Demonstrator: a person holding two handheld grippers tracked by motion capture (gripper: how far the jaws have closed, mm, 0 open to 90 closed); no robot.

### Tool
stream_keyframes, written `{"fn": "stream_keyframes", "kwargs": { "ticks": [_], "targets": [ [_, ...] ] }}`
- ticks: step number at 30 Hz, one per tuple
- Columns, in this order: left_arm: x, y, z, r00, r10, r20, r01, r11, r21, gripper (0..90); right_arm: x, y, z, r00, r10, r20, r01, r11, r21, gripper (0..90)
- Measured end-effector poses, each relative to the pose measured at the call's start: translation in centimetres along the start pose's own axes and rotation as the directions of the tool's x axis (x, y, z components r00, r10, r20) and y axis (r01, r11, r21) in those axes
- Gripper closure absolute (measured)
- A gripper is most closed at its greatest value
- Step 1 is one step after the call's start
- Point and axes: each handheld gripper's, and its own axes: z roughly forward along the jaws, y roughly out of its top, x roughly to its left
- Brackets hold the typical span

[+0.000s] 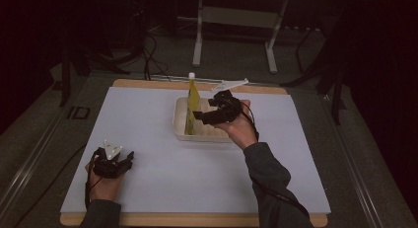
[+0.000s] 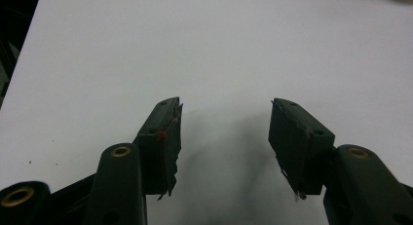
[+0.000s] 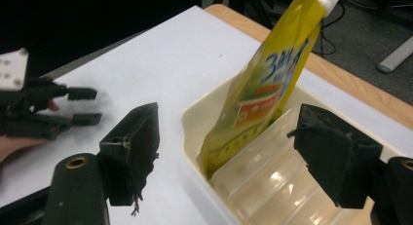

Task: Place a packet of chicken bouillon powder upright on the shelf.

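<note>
A yellow pouch with a white cap (image 1: 192, 99) (image 3: 258, 84) stands upright in the left end of a cream ribbed tray (image 1: 181, 123) (image 3: 253, 186). My right gripper (image 1: 209, 111) (image 3: 229, 142) hovers over the tray just right of the pouch, jaws open on either side of the tray's end, holding nothing. My left gripper (image 1: 118, 156) (image 2: 225, 137) rests on the white board at the front left, open and empty. It also appears at the left edge of the right gripper view, as the left gripper (image 3: 83, 105).
A white board (image 1: 148, 154) covers a wooden table top (image 1: 148, 83). Beyond the far edge stand table legs (image 1: 198, 35) and cables on a grey floor. The surroundings are dark.
</note>
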Motion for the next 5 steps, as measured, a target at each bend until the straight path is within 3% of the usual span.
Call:
{"fn": "stream_keyframes", "kwargs": {
  "ticks": [5],
  "targets": [
    [0.0, 0.0, 0.0, 1.0000, 0.001, -0.005, -0.001, 1.0000, 0.002, 44.5, 0.3, -1.5, -0.5, 0.9999, 0.004, -0.016, -0.004, 1.000, 0.002, 24.2]
  ]
}}
